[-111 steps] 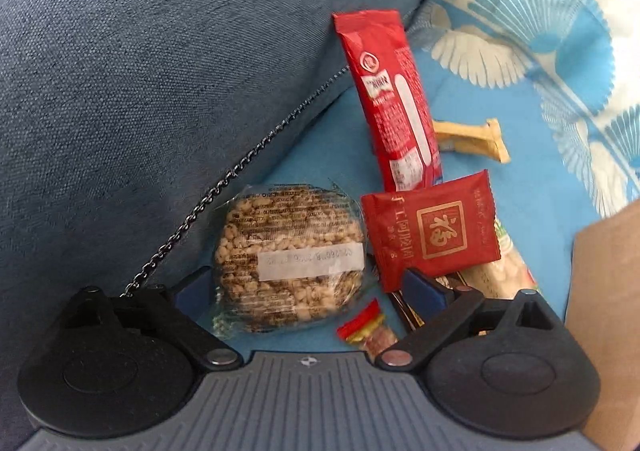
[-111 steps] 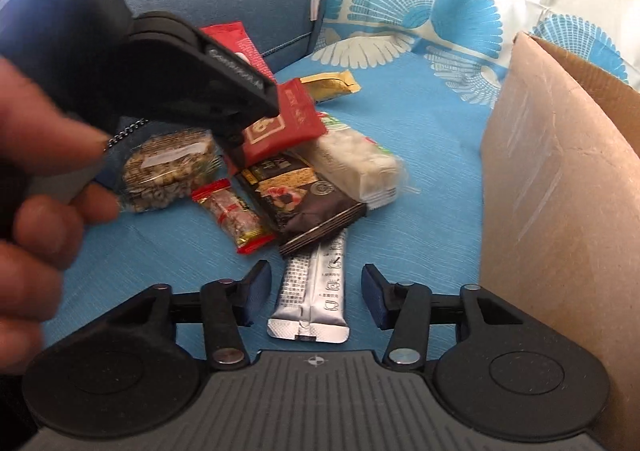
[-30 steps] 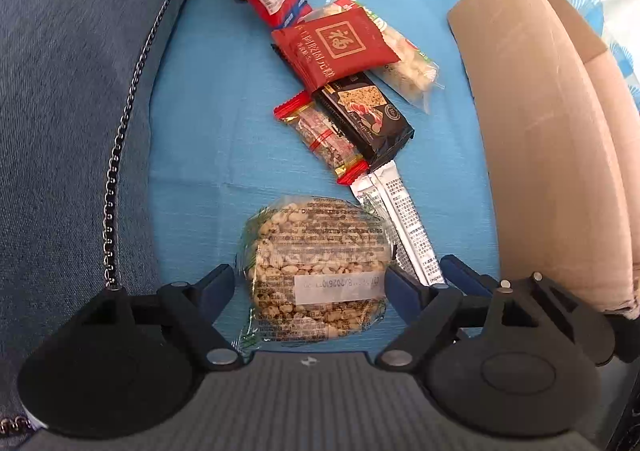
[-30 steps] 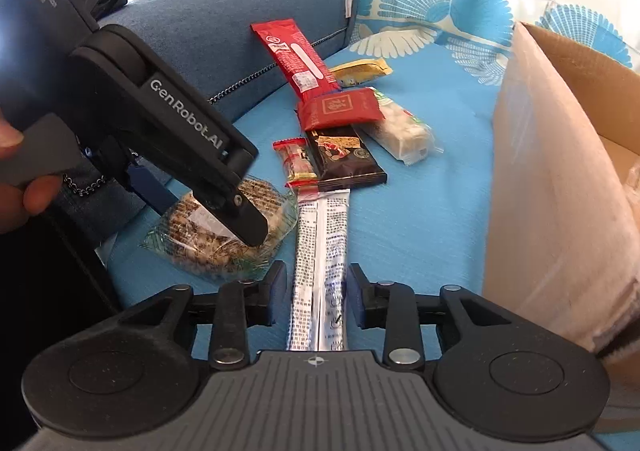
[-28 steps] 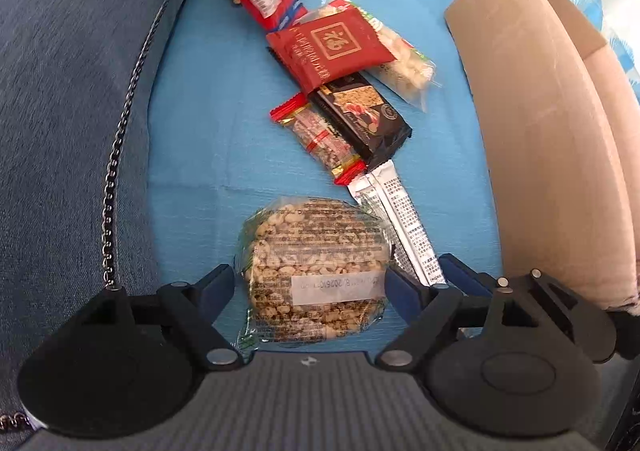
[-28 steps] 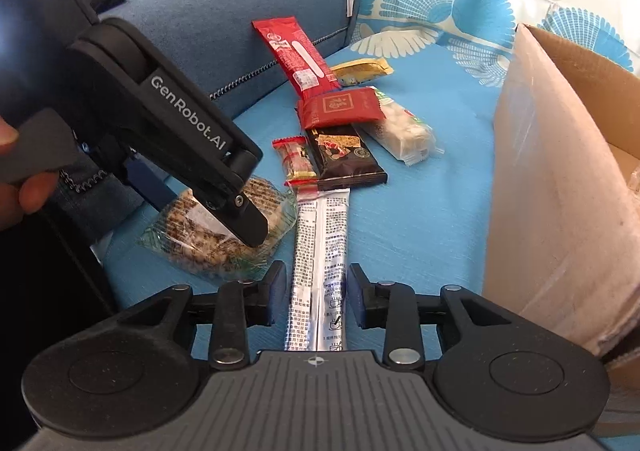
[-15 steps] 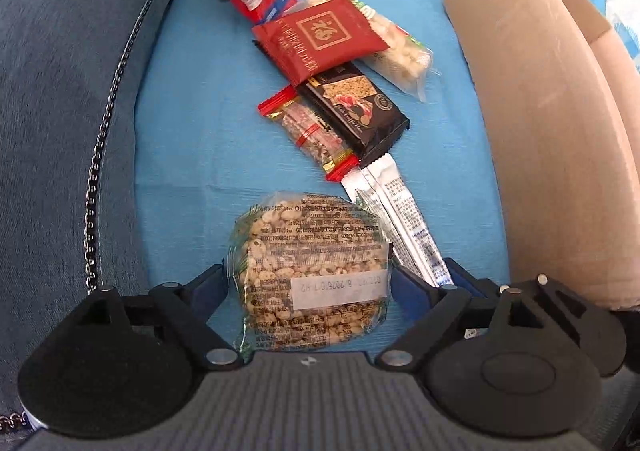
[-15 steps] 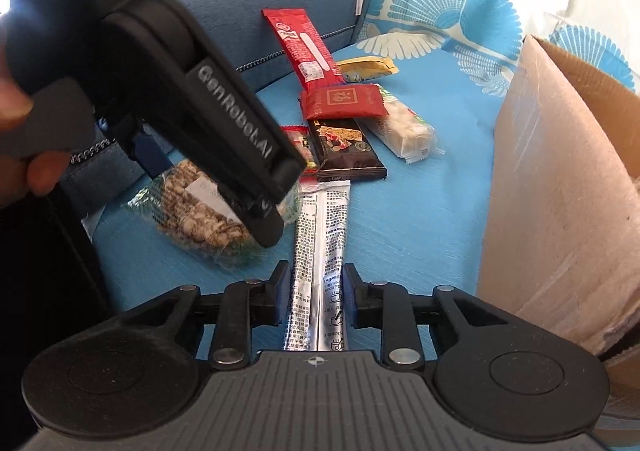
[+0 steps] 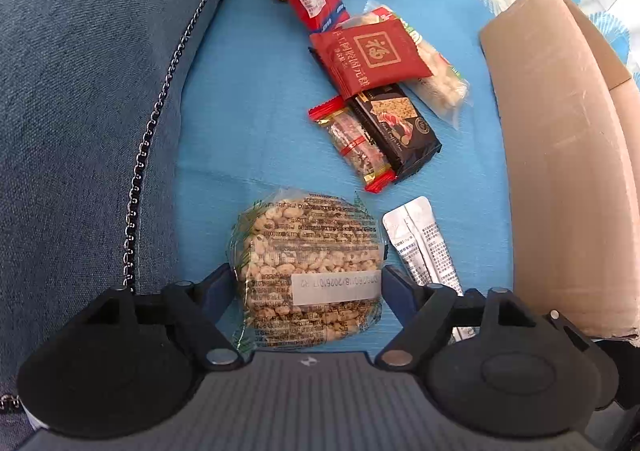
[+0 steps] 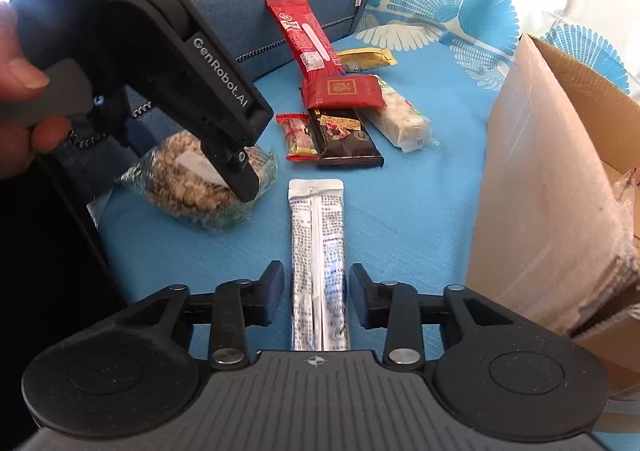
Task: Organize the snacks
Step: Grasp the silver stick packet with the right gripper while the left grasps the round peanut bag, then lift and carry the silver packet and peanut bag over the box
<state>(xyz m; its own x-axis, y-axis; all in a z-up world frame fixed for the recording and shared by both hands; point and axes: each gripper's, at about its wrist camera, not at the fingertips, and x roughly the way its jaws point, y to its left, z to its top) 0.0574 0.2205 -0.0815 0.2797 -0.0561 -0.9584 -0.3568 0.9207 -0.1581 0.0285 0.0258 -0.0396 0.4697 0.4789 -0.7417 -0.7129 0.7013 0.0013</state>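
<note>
A: Landmark: the cardboard box [image 10: 552,179], standing on the blue cover [image 9: 248,155]. What do my two tools straddle?

B: The left tongs [image 9: 306,285] point steeply down over the round puffed-grain cake [image 9: 308,267], which lies on the cover well left of the box. Its jaws are closing, and the blue pads appear to touch the wrapper edge on both sides. The right tongs [image 10: 316,291] slant down over the silver sachet [image 10: 318,247], which lies lengthwise between cake and box. Those jaws are opening; a gap shows on each side of the sachet, so nothing is pinched there.

A: How will each piece handle?

B: In my judgement the cake is light, brittle and crumbly inside a slick clear film. I would take it across its full width at the rim, with gentle pressure. The sachet looks thin, limp and slippery. I would grip it across its narrow width near the close end, where it already lies between the pads.

A: And the rest?

B: The long red bar [image 10: 306,35], gold bar [image 10: 366,58], red packet [image 10: 342,91], dark packet [image 10: 346,139], small red candy [image 10: 298,137] and white bar [image 10: 402,119] lie clustered beyond the sachet, left of the box.

A: Hand pose?

B: A hand [image 10: 18,91] grips the left tool's handle, seen from the right camera.
</note>
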